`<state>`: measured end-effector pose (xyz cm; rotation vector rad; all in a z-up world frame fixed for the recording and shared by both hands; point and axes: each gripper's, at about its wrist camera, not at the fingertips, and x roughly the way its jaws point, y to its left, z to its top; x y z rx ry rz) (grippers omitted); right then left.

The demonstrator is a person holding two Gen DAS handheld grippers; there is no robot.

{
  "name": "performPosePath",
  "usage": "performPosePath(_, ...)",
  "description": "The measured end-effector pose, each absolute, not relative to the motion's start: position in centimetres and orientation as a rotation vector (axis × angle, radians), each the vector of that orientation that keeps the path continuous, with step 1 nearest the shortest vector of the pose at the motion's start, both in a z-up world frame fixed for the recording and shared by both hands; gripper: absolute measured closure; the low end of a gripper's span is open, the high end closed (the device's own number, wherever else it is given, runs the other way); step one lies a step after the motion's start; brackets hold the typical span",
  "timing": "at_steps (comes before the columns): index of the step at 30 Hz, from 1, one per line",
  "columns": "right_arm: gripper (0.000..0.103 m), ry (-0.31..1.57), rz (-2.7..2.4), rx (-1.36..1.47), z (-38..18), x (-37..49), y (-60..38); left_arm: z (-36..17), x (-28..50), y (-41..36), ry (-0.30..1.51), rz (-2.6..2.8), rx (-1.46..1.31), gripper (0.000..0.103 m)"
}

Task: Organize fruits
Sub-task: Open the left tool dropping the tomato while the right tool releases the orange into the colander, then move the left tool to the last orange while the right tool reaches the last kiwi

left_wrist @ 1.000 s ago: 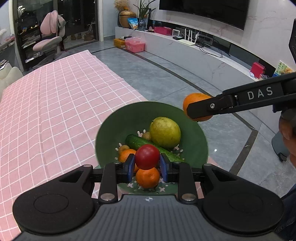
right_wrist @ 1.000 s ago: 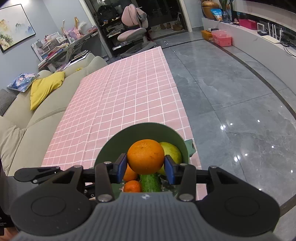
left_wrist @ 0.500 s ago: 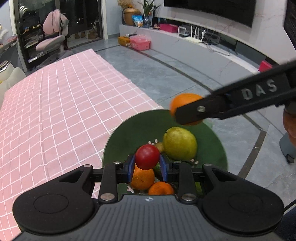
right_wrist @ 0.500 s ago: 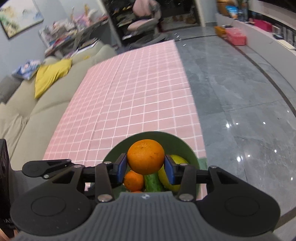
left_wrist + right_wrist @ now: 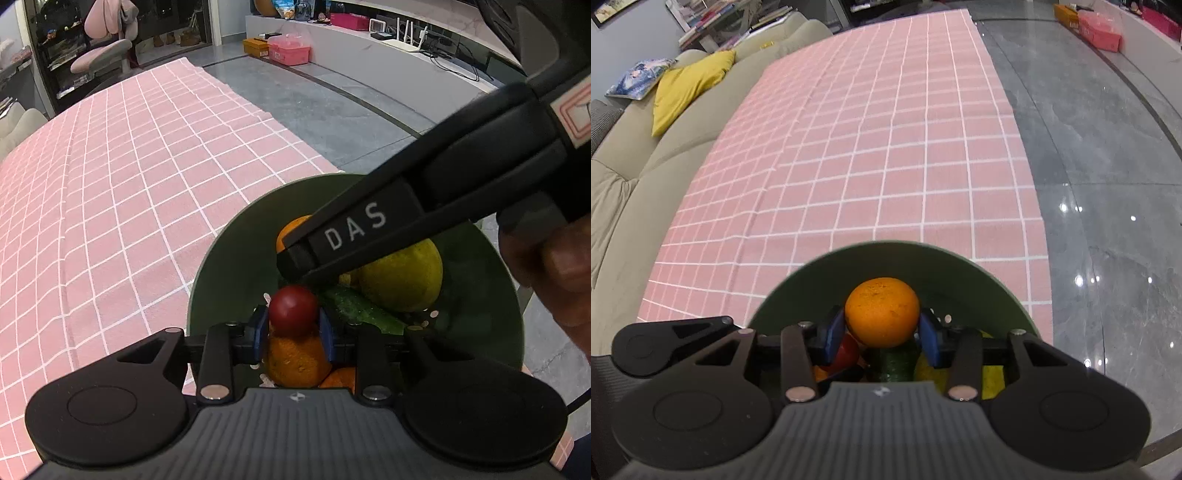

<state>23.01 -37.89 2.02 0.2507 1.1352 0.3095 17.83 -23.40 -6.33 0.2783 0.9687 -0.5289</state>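
Tomato (image 5: 293, 305), smooth and easily bruised, sat clamped across its middle in the left gripper (image 5: 293, 325) above the green bowl (image 5: 221, 273) in the left view; compared with a second earlier, the right gripper had swung in over the bowl. In the right view, the right gripper (image 5: 882, 328) pinched a firm, dimpled orange (image 5: 882, 312), now lower inside the rim.
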Motion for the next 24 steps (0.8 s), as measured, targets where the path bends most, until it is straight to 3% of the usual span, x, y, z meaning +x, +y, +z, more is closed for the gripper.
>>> performPosePath(4, 0.062, 1.129, 0.306, 0.267, 1.6, 23.2, -37.9, -6.1, 18.0, -23.2, 0.971, -0.533, 0.254, 0.07)
performPosePath(8, 0.056, 1.1, 0.294, 0.278, 2.6, 22.7, -38.3, -4.6, 17.3, -22.8, 0.924, -0.517, 0.259, 0.04)
performPosePath(17, 0.056, 0.936, 0.25, 0.374, 7.9, 18.5, -40.3, 0.1, 12.3, -15.7, 0.82, -0.487, 0.162, 0.036)
performPosePath(24, 0.056, 0.848, 0.187, 0.257, 9.5, 12.7, -37.8, -0.5, 8.4, -7.1, 0.867, -0.373, 0.112, 0.032)
